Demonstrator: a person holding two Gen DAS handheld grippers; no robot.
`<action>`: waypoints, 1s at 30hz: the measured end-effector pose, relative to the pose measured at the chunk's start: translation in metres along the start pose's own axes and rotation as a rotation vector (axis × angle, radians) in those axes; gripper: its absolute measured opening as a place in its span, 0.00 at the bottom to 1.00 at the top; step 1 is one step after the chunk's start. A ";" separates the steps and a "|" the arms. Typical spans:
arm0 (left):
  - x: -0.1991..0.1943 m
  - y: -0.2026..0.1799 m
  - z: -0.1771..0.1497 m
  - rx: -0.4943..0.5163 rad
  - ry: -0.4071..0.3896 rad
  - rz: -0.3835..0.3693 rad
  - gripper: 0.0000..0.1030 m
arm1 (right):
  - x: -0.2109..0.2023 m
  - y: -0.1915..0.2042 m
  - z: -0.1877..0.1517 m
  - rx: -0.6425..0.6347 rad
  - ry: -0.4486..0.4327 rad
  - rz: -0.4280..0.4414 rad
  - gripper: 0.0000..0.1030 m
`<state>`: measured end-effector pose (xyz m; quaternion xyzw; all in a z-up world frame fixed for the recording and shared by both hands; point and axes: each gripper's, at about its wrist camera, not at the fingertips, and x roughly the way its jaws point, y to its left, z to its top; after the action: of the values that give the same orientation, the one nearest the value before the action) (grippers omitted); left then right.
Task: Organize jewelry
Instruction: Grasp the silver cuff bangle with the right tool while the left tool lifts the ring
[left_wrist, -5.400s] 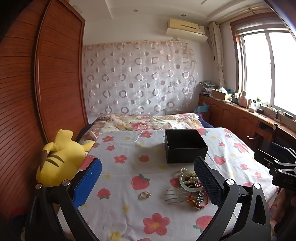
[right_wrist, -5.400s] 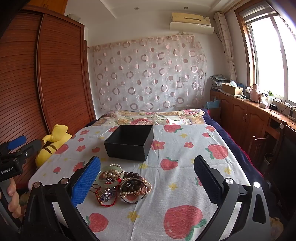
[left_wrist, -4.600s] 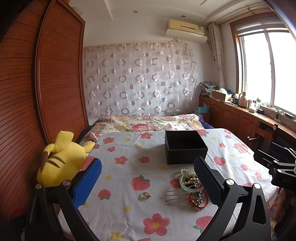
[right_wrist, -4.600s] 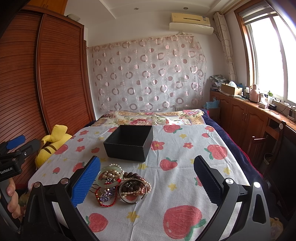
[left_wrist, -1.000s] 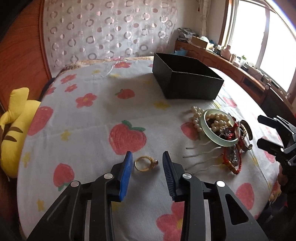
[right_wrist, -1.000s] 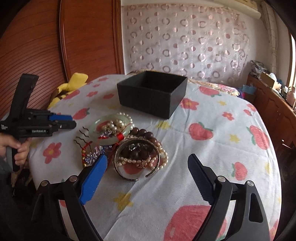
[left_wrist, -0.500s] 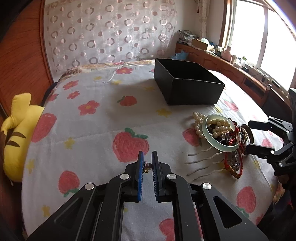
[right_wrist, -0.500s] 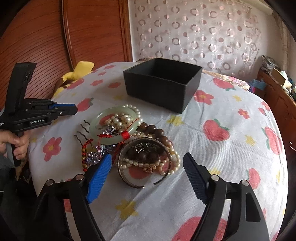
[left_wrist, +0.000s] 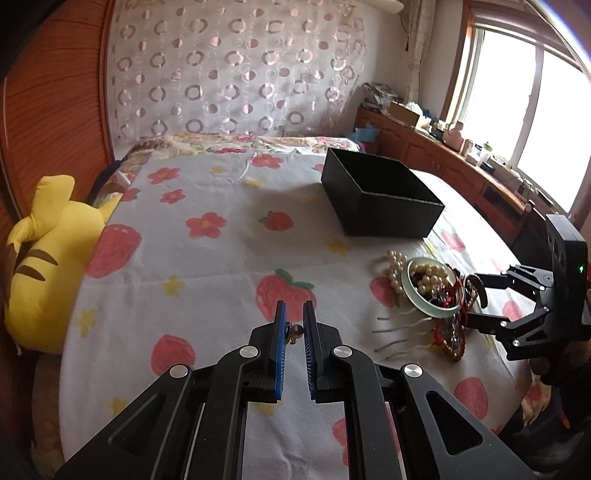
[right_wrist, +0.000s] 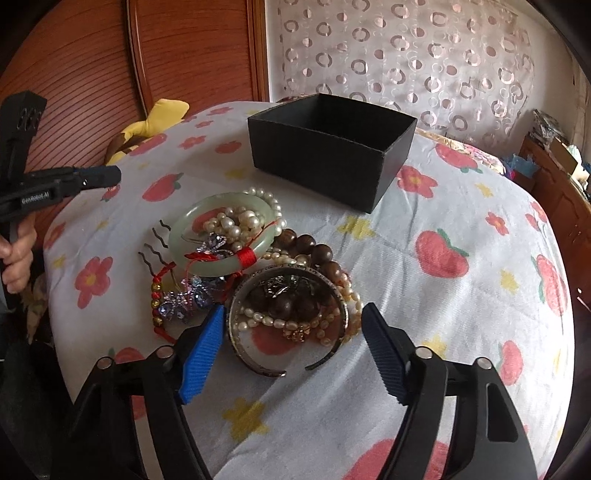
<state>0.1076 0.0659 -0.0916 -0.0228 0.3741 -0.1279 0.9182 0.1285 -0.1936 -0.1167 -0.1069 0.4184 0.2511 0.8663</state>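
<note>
Black cardboard, the open box (right_wrist: 332, 147) is sitting on the floral bedspread (right_wrist: 461, 295); what its interior shows is bare and dark. Just in front of it the jewelry pile (right_wrist: 255, 273) is lying loose: a jade bangle (right_wrist: 218, 236) ringing pearls, wooden beads, and a metal cuff (right_wrist: 288, 325). The right gripper (right_wrist: 293, 334) is spreading wide around that cuff. The left gripper (left_wrist: 294, 328) is pinching a small gold ring (left_wrist: 294, 331) above the spread.
</note>
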 end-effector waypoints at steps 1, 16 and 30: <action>0.000 0.000 0.001 0.002 0.000 0.000 0.08 | 0.000 -0.001 0.000 0.002 0.002 0.005 0.70; 0.010 -0.024 0.029 0.059 -0.031 -0.056 0.08 | -0.021 -0.012 0.004 0.018 -0.032 0.016 0.62; 0.040 -0.054 0.095 0.127 -0.098 -0.100 0.08 | -0.032 -0.047 0.055 0.032 -0.134 -0.034 0.62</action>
<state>0.1890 -0.0011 -0.0435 0.0108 0.3181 -0.1957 0.9276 0.1737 -0.2228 -0.0586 -0.0833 0.3613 0.2362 0.8982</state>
